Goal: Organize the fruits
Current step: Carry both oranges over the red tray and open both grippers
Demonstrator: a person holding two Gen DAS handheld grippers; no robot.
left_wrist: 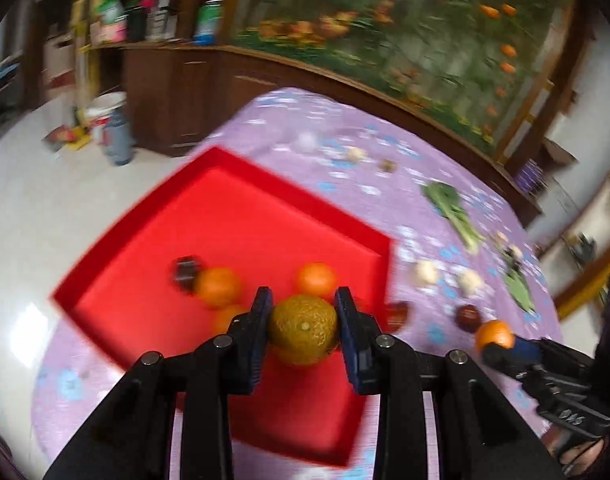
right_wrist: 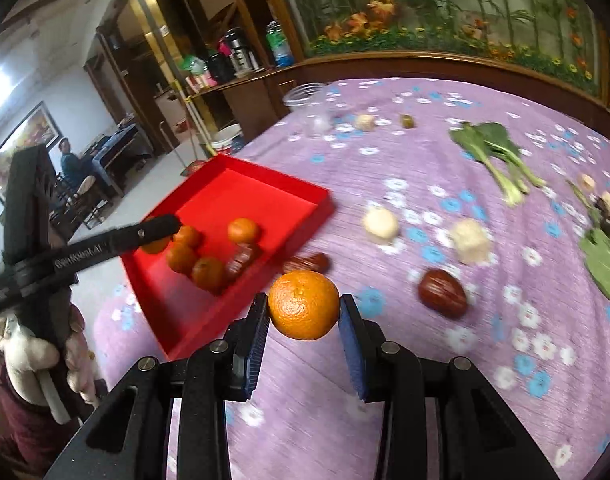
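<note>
I am mid-delivery, carrying fruit to the red tray (right_wrist: pixel 305 194) on the purple tablecloth (right_wrist: pixel 465 360), where oranges and a date already lie. My left gripper (left_wrist: pixel 303 328) clamps a greenish-yellow orange (left_wrist: pixel 303 330) above the tray; next, loosen it low over bare floor. My right gripper (right_wrist: pixel 303 320) clamps an orange (right_wrist: pixel 303 305) over the cloth beside the tray. The white lettering on my left gripper's arm is too blurred to read.

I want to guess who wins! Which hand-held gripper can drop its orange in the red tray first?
Probably left: its hand-held gripper holds its orange over the red tray already.
</note>
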